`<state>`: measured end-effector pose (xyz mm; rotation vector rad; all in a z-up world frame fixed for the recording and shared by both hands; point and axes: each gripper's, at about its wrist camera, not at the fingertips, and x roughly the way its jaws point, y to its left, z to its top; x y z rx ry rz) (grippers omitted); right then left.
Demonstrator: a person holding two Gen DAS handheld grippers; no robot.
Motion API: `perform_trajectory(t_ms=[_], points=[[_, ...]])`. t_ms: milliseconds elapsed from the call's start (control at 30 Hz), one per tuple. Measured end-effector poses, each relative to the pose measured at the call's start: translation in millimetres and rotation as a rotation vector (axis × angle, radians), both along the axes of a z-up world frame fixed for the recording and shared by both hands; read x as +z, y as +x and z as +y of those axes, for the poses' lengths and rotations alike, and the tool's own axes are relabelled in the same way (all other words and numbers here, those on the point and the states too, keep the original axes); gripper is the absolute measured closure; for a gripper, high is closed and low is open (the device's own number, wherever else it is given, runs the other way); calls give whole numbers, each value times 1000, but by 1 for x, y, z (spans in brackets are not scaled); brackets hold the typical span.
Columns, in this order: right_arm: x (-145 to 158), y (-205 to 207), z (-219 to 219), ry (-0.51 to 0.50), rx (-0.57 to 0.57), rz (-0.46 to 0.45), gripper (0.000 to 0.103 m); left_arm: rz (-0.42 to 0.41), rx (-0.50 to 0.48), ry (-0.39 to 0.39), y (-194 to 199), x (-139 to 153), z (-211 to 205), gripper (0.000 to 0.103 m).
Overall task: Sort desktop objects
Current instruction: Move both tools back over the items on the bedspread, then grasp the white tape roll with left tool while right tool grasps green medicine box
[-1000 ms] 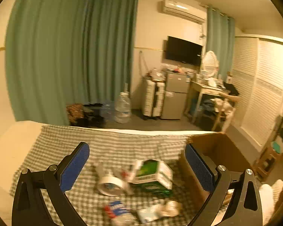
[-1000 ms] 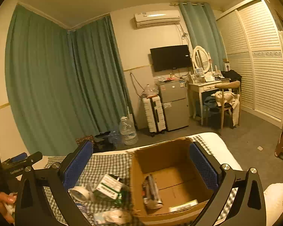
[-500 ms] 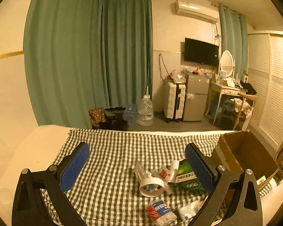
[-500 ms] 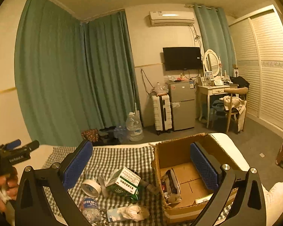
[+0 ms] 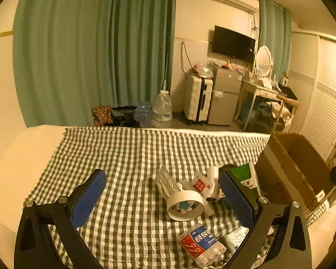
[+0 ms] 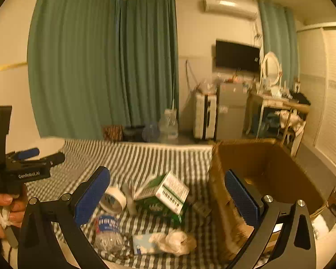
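Note:
A pile of objects lies on the checked cloth [image 5: 132, 157]: a white tape roll [image 5: 186, 204], a clear plastic tube [image 5: 165, 182], a small white packet with a red label [image 5: 201, 185], a green and white box [image 6: 165, 191], a crushed water bottle [image 5: 201, 245] and a crumpled tissue pack [image 6: 165, 242]. My left gripper [image 5: 162, 198] is open and empty, above and just in front of the tape roll. My right gripper [image 6: 166, 198] is open and empty, above the green box. The left gripper also shows in the right wrist view [image 6: 22, 168], held by a hand.
An open cardboard box [image 6: 264, 174] stands at the right end of the cloth, also seen in the left wrist view [image 5: 295, 168]. Beyond the bed are green curtains [image 5: 96, 51], water jugs [image 5: 161, 112], a suitcase [image 5: 197, 98], a small fridge [image 5: 226, 96] and a dressing table [image 5: 264, 89].
Both grippers have swung left and tilted down toward the pile. The cardboard box has slid to the right edge of each view. Both stay open and empty.

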<state>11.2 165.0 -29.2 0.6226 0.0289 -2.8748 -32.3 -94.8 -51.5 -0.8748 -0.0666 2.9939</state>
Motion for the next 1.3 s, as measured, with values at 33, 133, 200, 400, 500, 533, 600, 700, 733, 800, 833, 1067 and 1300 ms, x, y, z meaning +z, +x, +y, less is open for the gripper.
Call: perform_trajectory(t_ms=[33,133,200,400,500,533,600,700,733,800,833,1067,1300], points=[[-6,-6,-3,5,4,-14,0,-9,-12,0,-3,-5,1,0],[-25,-22,-7,11,5,-50,0,-33,-28,-8,-16,-23,2,0],[-36,-32,-8,-4,9,-76,0,-59,-37,5,-25,-36,-1,0],[-64,-61,-21,-52,58,-168,0,-167,-37,65,-53,-71,-15,0],[-80,-73,-26,-77,75,-211,0,-231,-13,65,-64,-89,-17,0],[-83,-76,-26,-87,73,-222,0,-247,0,61,-67,-96,-18,0],[-91,-84,-26,-102,68,-253,0,-275,12,38,-71,-108,-15,0],[-103,-98,-28,-87,42,-307,0,-308,-16,4,-76,-121,-5,0],[-106,-102,-27,-99,41,-322,0,-314,-26,-7,-76,-123,-3,0],[-112,-110,-23,-124,31,-354,0,-334,-41,-25,-80,-128,2,0],[-116,-114,-21,-136,25,-376,0,-346,-45,-28,-82,-130,2,0],[-140,-138,-20,-184,8,-484,0,-420,-44,-19,-99,-150,1,1],[-154,-159,-13,-260,-31,-525,0,-428,-56,-18,-104,-157,4,5]])
